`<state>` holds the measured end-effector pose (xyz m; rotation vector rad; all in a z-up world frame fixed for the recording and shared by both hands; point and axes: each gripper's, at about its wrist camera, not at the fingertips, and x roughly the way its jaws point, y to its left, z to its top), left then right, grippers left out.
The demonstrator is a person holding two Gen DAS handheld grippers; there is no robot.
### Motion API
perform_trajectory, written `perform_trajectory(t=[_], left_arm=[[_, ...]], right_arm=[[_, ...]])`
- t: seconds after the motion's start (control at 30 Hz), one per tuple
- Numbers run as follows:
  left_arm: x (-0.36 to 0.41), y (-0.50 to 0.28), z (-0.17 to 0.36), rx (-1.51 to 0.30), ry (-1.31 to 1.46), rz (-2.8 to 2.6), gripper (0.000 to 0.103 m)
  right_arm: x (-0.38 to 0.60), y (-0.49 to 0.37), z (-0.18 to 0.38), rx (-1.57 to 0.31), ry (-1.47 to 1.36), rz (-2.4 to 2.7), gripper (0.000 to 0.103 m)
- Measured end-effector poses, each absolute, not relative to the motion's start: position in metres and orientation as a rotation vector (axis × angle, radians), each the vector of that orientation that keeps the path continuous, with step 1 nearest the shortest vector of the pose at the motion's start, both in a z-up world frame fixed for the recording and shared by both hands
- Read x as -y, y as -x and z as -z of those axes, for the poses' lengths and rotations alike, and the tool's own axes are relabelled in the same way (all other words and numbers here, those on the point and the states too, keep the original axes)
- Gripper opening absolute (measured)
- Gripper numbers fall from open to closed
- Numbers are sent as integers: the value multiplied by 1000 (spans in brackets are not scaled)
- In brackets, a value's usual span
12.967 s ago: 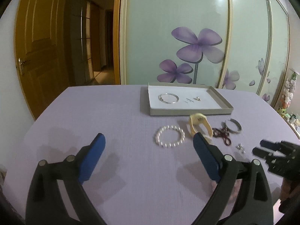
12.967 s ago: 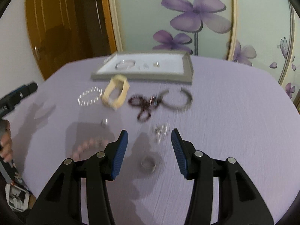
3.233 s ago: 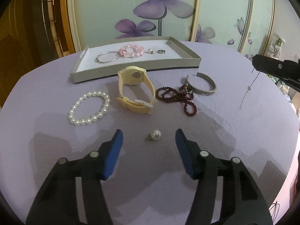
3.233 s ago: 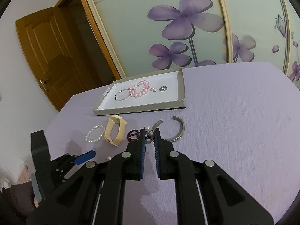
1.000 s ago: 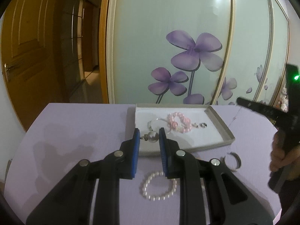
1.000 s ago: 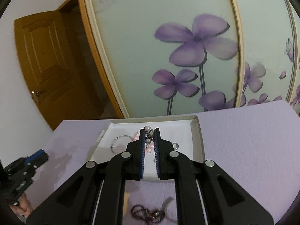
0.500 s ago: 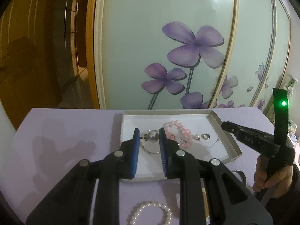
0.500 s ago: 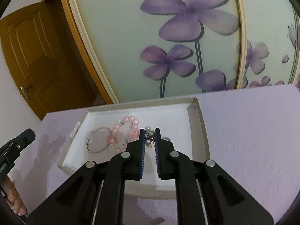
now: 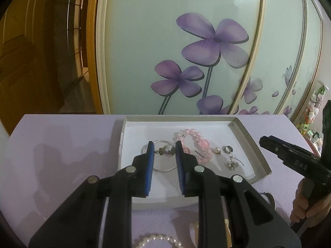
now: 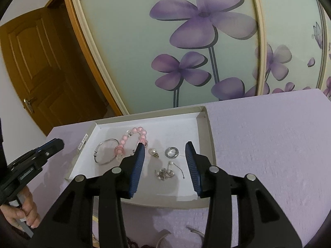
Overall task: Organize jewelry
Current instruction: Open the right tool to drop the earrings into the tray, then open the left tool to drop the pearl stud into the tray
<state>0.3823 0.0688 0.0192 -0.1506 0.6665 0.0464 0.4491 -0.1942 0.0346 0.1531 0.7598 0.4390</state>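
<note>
Now over the shallow grey tray (image 9: 250, 142) on the lilac tabletop (image 9: 62, 144), both sets of jaws. Left gripper (image 9: 164, 152) narrowed, blue pads on either side of a pearl earring (image 9: 168, 150), pearl against the right pad, small metal post pointing toward the left pad; whether pinched firmly or just let go, cannot tell. Directly under and beyond those jaws, a thin silver bangle (image 9: 159, 161) lying flat on the white tray floor. Just right of the left jaws, a pink bead bracelet (image 9: 194, 140) with a small lettered tag; further right, a second pearl stud (image 9: 217, 149), a silver ring (image 9: 227, 149), and a small heap of fine chain (image 9: 232, 163). Below the left jaws, outside the tray, part of a white pearl bracelet (image 9: 159, 240) at the bottom edge. Right gripper (image 10: 165, 150) spread wide, holding nothing, hanging above the near right part of the tray (image 10: 209, 136). Between its pads, lying on the tray floor: the pearl stud (image 10: 153, 152), the silver ring (image 10: 172, 152), and nearer, the chain heap (image 10: 166, 173). Left of the right jaws, the pink bead bracelet (image 10: 132, 138) touching the silver bangle (image 10: 105, 152). Below the right jaws, beyond the tray's near wall, a curved silver cuff (image 10: 175, 237) only partly in sight on the tabletop (image 10: 269, 144).
</note>
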Motion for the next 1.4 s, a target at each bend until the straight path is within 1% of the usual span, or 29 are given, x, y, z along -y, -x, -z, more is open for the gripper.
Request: perform_trajectory(t=[0.37, 0.6, 0.93, 0.97, 1.0, 1.03, 1.13, 1.23, 1.4], left_arm=[[-68, -407, 7, -708, 152, -55, 21], [-62, -418, 14, -722, 137, -42, 21], [-49, -432, 29, -757, 132, -29, 22], [-49, -432, 29, -758, 133, -33, 24], [-50, -431, 29, -758, 133, -35, 33], [-50, -429, 28, -755, 131, -44, 46], [-55, -417, 20, -720, 108, -87, 59], [-60, -405, 13, -692, 89, -119, 67], [-72, -377, 1, -650, 67, -173, 77]], right_arm=[[183, -442, -28, -715, -41, -427, 44], [183, -440, -24, -687, -5, -400, 54], [188, -442, -19, -692, -21, -393, 54], [189, -442, -19, -692, -19, -394, 54], [189, -441, -19, -691, -17, -394, 54], [189, -440, -19, -689, -16, -394, 54], [190, -436, -21, -683, -12, -392, 54], [191, -430, -22, -682, -9, -391, 54], [193, -413, -29, -673, -4, -393, 54]])
